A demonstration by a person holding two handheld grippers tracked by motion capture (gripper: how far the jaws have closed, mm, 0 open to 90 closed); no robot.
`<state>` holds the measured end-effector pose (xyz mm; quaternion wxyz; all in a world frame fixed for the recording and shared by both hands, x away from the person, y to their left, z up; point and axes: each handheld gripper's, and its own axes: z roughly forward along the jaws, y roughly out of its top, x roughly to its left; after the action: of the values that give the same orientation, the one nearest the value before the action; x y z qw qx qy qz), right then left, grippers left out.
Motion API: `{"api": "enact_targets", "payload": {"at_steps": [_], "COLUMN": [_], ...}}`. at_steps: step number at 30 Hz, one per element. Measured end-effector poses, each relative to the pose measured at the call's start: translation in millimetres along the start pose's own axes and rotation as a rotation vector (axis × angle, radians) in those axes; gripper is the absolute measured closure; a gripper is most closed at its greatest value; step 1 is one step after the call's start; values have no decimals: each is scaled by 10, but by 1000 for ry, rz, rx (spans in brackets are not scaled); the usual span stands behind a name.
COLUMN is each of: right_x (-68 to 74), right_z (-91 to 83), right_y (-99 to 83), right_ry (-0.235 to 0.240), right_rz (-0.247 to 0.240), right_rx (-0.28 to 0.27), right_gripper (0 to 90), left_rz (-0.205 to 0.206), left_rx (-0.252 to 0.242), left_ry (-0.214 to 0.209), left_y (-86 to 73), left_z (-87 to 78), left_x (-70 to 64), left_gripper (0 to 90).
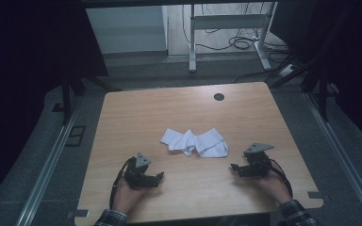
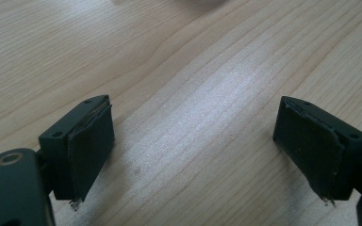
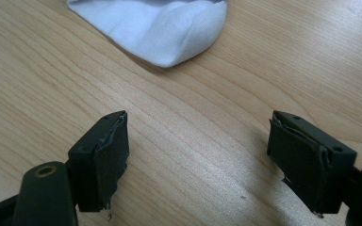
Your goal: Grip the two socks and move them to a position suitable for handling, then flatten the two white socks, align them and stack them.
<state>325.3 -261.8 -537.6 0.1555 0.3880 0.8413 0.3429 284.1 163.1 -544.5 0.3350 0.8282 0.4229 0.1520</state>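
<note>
Wooden table (image 1: 136, 117) carries a crumpled white cloth (image 1: 194, 142) at its centre. Left gripper (image 1: 158, 176) and right gripper (image 1: 235, 167) rest near the cloth, one on each side, jaws spread, empty. Judged step: approach. Next move: close in and pinch opposite cloth edges.

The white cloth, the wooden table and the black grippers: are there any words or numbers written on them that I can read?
There are none to read: the crumpled white cloth is plain, the light wooden table shows only wood grain and a round dark hole, and the black left gripper and black right gripper carry no labels.
</note>
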Motion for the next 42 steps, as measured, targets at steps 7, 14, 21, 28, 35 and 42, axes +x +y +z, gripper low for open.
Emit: {"api": "enact_targets", "payload": {"at_steps": [7,14,21,28,35,42], "right_x": [-4,-1,-24,-7,17,53], "right_z": [-1,1,-10,-26,-30,-46], "right_y": [-5,13,48,68,94,125], "right_ry": [2,-1,12,25,25,22], "right_rz": [-3,1,16,16,14,5], "right_rx": [-3,10,27,42,45,42], "right_gripper": [207,213,257,249,245,250], "left_rz": [-2,0,2,3,4,3], "left_rx": [0,0,1,2,2,2], "left_ry": [-1,0,-1,-1,-1,-1], "left_y": [2,5,8,10,11,14], "left_z": [4,7,9,10,11,15], "left_x": [-1,-2,-2,-2,-1,-3], "left_gripper": [127,122,121,120,120,119]}}
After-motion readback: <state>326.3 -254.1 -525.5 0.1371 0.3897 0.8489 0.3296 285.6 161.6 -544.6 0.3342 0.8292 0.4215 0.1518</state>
